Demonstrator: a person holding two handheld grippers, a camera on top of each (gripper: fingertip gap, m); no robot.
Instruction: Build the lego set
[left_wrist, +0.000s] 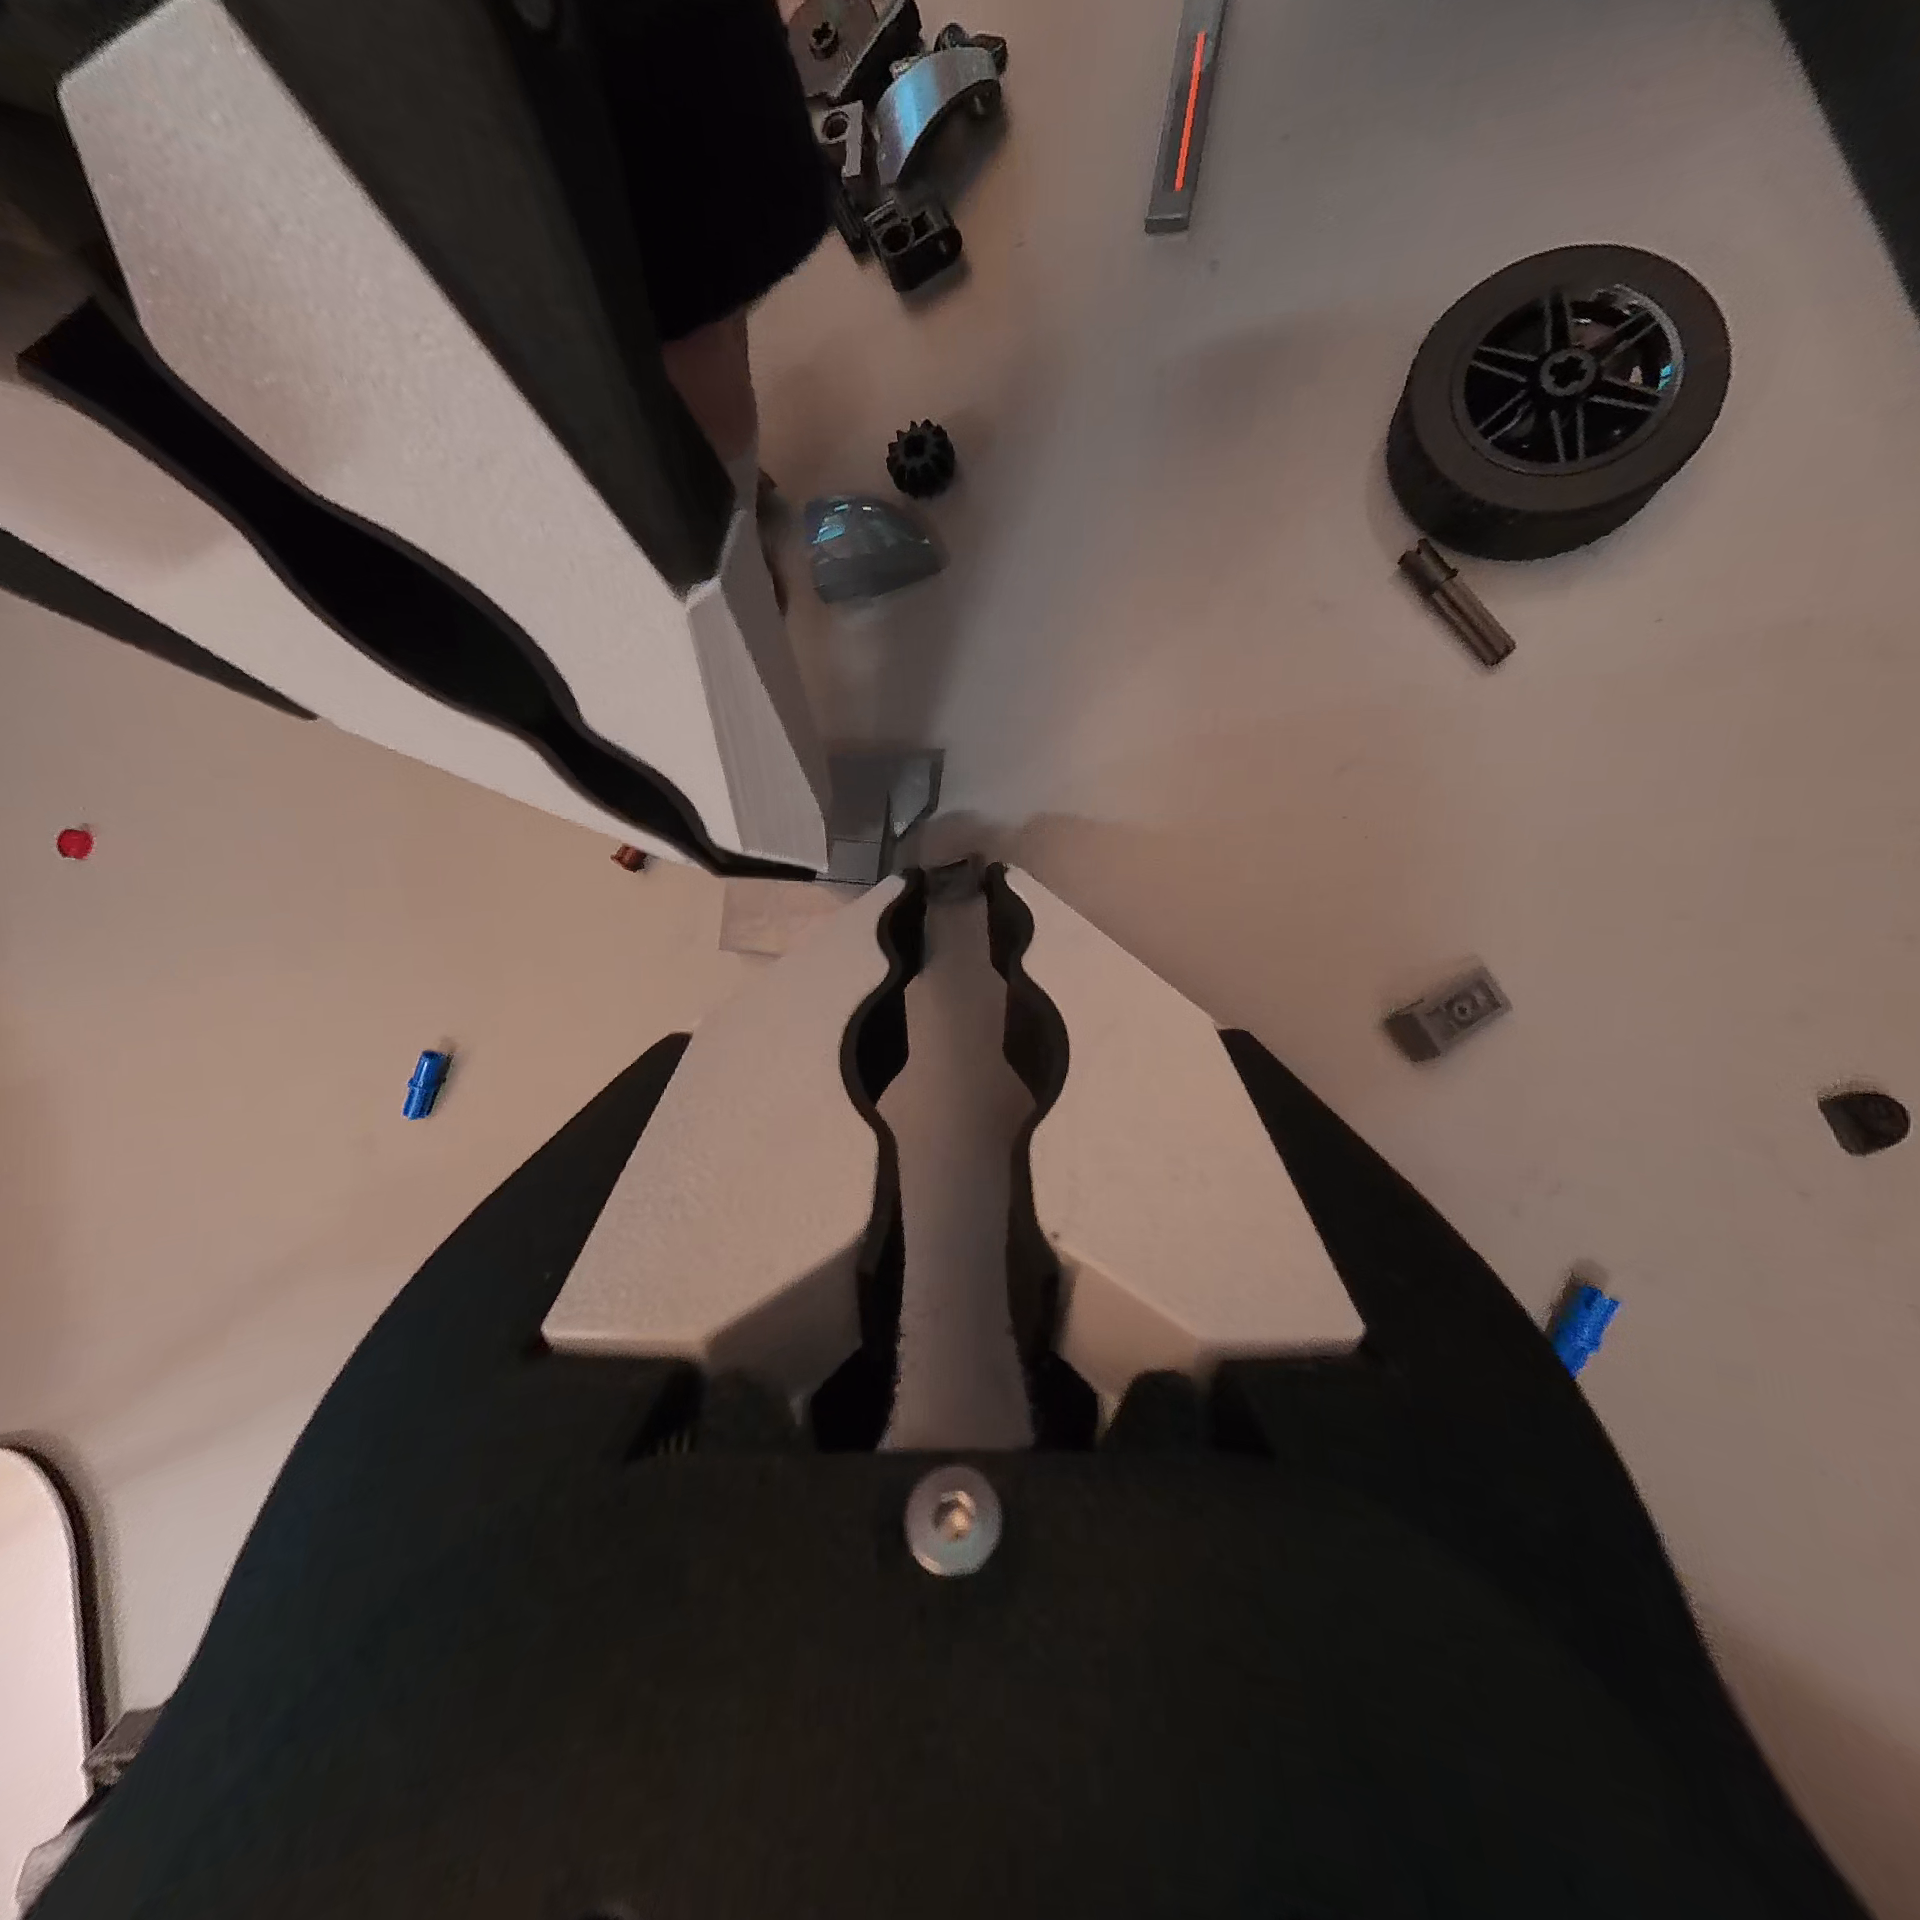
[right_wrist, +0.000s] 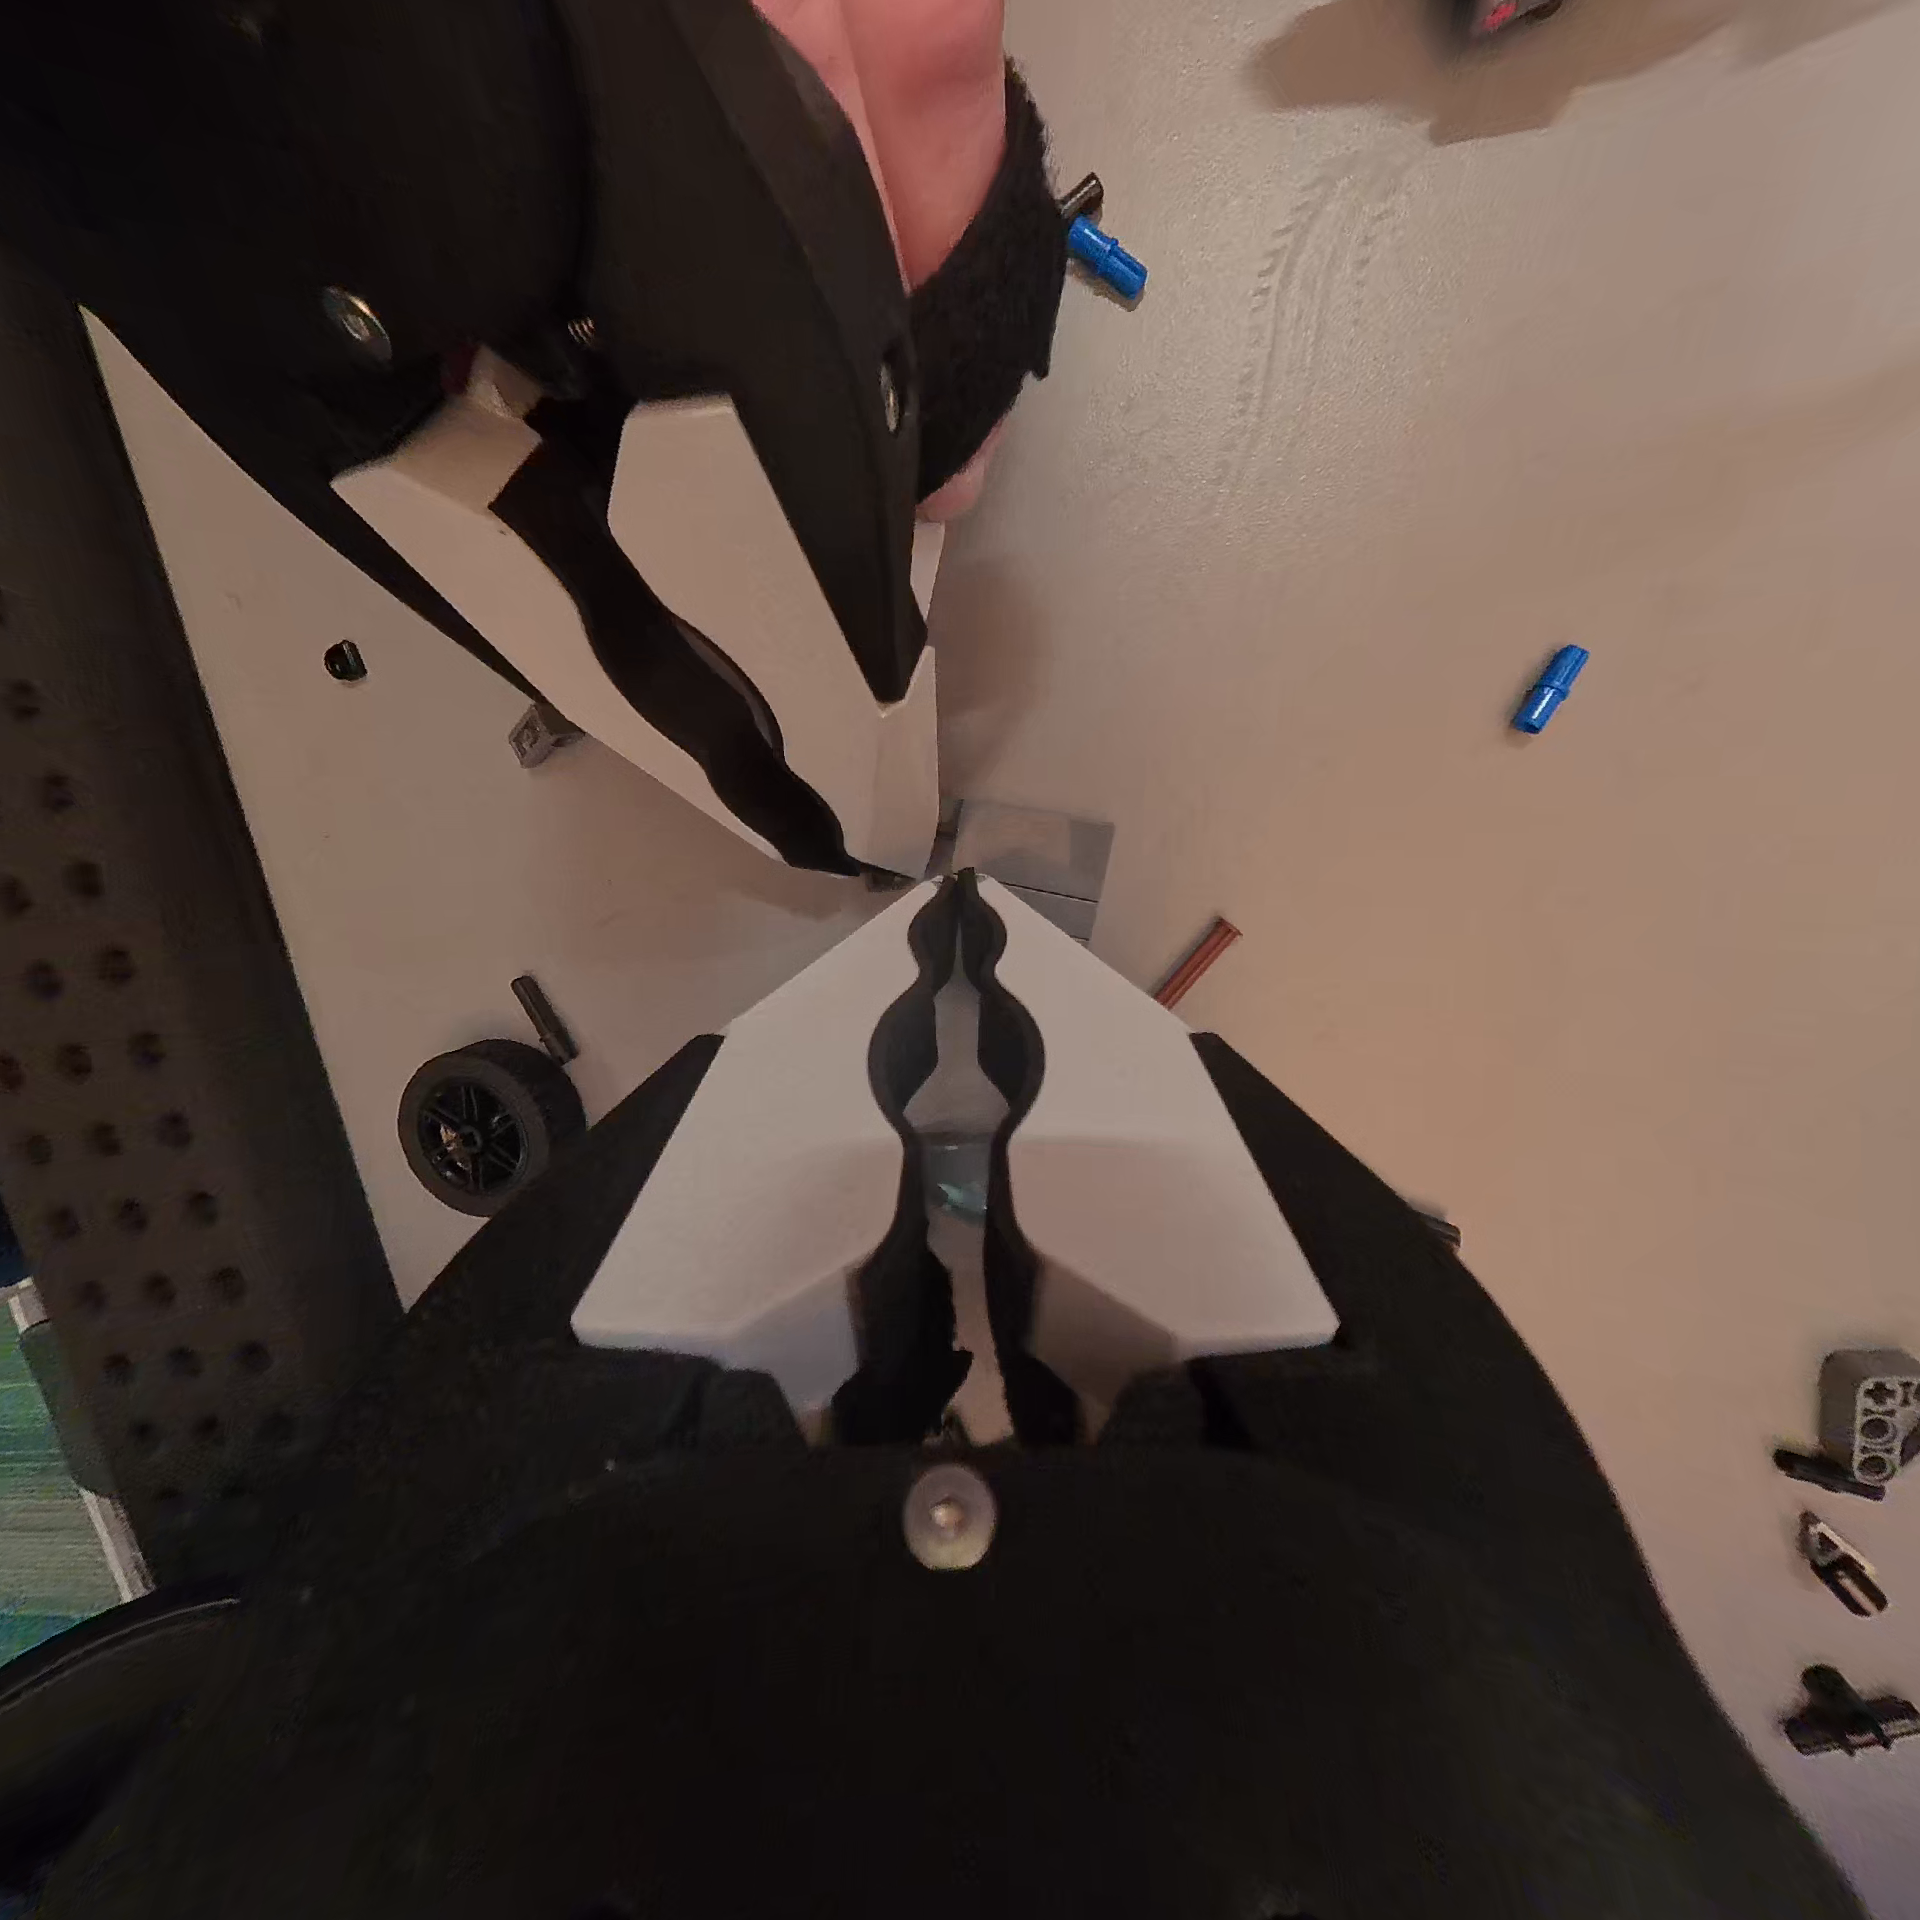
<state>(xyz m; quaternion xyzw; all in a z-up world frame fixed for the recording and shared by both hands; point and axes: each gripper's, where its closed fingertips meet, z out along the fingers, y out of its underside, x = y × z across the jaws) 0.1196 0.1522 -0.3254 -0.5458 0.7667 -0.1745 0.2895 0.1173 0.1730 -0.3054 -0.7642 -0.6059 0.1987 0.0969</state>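
Left gripper (left_wrist: 954, 883): fingers narrowed on a small grey piece (left_wrist: 948, 879) pinched at the tips
Right gripper (right_wrist: 958, 883): fingers nearly together, clamped on a grey brick (right_wrist: 1039, 844)
Meeting point: both tips are brought together above the tabletop (left_wrist: 1195, 727), seemingly so the piece can be pressed onto the brick
Loose parts: wheel (left_wrist: 1558, 400), gear (left_wrist: 921, 454) and blue pins (right_wrist: 1548, 689) are left lying aside, unused

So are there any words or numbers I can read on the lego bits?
None can be read.
The grey strip has only a red line, no letters.
The dark piece at the top edge of the right wrist view has pinkish marks, too blurred to read.
The wheel shows no writing.
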